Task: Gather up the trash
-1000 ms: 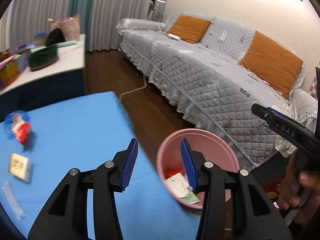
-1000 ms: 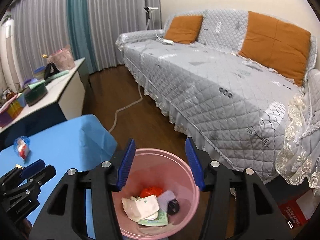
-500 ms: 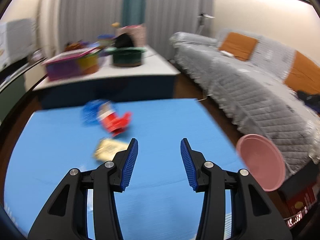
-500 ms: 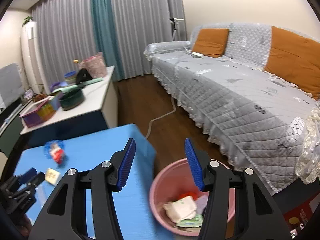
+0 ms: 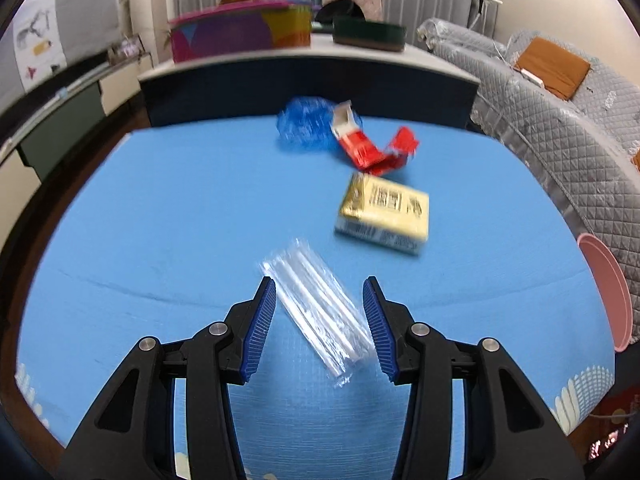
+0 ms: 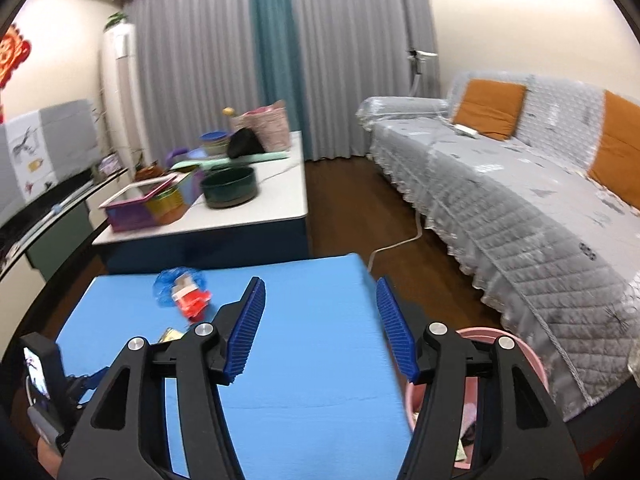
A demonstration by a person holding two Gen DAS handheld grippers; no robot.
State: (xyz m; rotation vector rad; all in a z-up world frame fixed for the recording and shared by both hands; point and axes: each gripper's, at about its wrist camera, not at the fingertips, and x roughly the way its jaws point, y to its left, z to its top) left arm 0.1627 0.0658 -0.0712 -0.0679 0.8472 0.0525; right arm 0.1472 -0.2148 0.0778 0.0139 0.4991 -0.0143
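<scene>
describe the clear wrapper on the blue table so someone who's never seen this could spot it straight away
On the blue table, look nearest the left tool, whose open fingers frame it. The clear plastic wrapper lies flat there, long and see-through with pale lengthwise ribs. Unlike the yellow box, the red packet and the crumpled blue bag farther back, it has no colour.

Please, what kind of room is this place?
Most likely a home living room: a long sofa with a grey quilted cover and orange cushions, floor-length grey curtains, and a low white-topped table holding household items.
</scene>
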